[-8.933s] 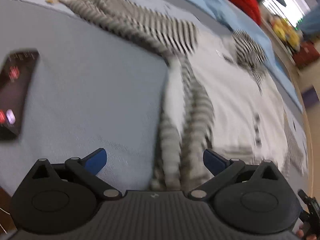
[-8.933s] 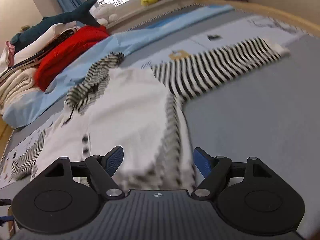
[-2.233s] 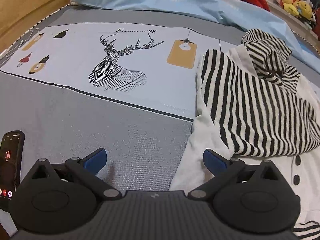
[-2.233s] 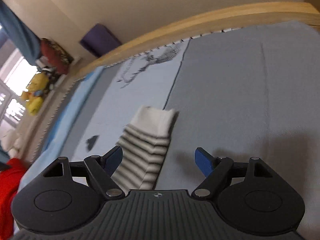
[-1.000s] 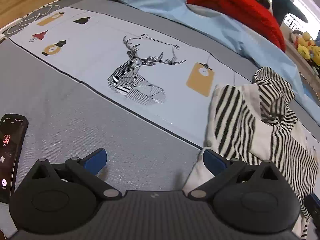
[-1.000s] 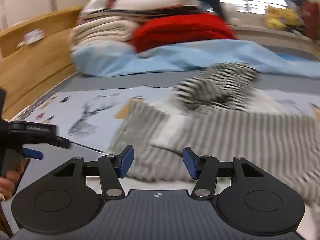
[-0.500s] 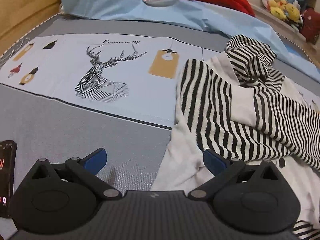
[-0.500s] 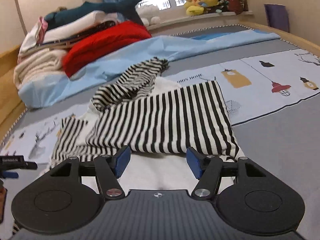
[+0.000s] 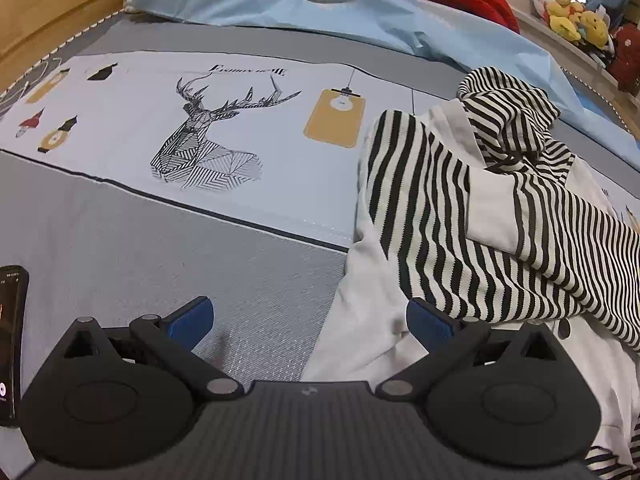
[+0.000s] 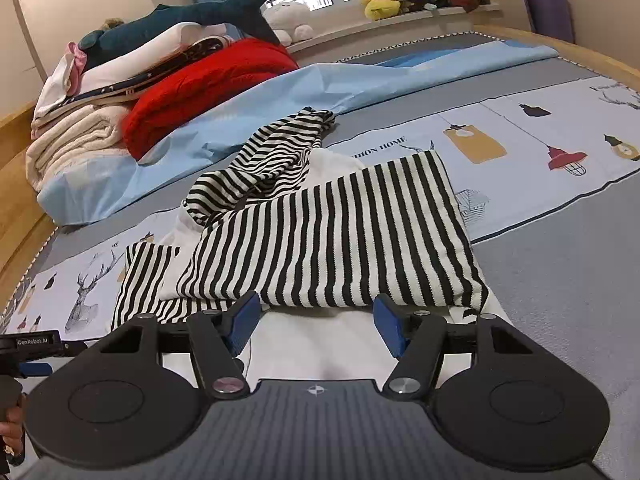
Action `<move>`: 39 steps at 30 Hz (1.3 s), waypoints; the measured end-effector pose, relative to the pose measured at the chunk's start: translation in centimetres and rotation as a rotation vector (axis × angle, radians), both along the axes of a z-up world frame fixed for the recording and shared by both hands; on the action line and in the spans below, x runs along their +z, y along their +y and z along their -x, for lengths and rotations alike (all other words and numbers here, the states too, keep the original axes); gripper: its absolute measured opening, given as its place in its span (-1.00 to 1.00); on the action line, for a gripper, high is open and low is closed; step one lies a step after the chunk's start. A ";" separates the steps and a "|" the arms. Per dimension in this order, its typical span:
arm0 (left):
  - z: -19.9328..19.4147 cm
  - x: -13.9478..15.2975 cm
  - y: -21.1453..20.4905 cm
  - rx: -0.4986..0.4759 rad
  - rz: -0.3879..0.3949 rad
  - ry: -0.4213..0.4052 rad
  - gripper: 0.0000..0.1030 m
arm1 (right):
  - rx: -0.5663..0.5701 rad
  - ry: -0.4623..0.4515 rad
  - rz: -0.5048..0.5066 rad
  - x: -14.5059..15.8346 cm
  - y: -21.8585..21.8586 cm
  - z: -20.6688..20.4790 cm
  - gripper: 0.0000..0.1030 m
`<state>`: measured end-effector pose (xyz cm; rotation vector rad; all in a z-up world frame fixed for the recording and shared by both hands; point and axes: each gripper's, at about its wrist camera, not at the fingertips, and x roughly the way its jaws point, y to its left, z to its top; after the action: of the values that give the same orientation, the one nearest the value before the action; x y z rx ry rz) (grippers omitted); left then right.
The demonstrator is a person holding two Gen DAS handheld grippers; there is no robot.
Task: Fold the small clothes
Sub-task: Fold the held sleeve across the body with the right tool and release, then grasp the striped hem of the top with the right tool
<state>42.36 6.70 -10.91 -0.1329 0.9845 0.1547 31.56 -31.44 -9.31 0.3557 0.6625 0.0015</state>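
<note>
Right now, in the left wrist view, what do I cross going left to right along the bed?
Phone at the left edge → deer print → orange tag print → striped sleeve folded across the white garment → striped hood → plush toys on the sill.

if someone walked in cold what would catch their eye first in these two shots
The black-and-white striped garment lying on the bed draws the eye first, both sleeves folded across its white body just ahead of the open right gripper. Behind it, a bright red blanket sits by a stack of bedding, a dark shark plush on top. In the left wrist view, a line-drawn deer print marks the sheet.
</note>
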 end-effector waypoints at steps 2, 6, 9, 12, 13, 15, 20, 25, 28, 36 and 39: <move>0.0 0.0 0.2 0.005 0.008 0.004 0.99 | -0.007 -0.002 0.001 0.1 0.0 0.0 0.26; 0.1 0.0 0.3 0.007 0.019 0.009 0.99 | -0.033 0.001 -0.020 0.1 -0.5 -0.3 0.26; 0.1 0.0 0.4 0.008 0.013 0.008 0.99 | -0.048 0.006 -0.038 0.0 -0.8 -0.4 0.26; 0.0 -0.1 0.6 0.016 0.007 0.014 0.99 | -0.063 0.005 -0.047 0.0 -1.0 -0.5 0.26; 0.1 -0.2 0.7 0.019 0.007 0.015 0.99 | -0.064 0.006 -0.048 -0.1 -1.0 -0.6 0.26; 0.1 -0.2 0.9 0.023 0.010 0.017 0.99 | -0.062 0.010 -0.050 -0.1 -1.0 -0.6 0.26; 0.2 -0.1 0.9 0.022 0.008 0.017 0.99 | -0.053 0.013 -0.052 -0.1 -0.9 -0.6 0.27; 0.4 0.3 0.7 0.019 0.018 0.009 0.99 | -0.074 -0.006 -0.054 0.4 -1.3 -0.5 0.27; 0.7 0.9 0.8 0.015 0.011 -0.007 0.99 | -0.138 -0.118 -0.011 3.0 -2.6 0.8 0.28; 0.6 1.8 2.4 0.041 -0.098 -0.047 0.99 | -0.134 -0.243 -0.086 13.6 -6.3 -6.3 0.56; 0.3 1.6 2.7 0.047 -0.074 -0.029 0.99 | -0.092 -0.234 -0.042 15.7 -4.6 -15.3 0.57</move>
<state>42.02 9.35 -9.26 -0.0900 0.9456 0.2313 46.84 -36.00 6.35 0.4194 0.4146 -0.0303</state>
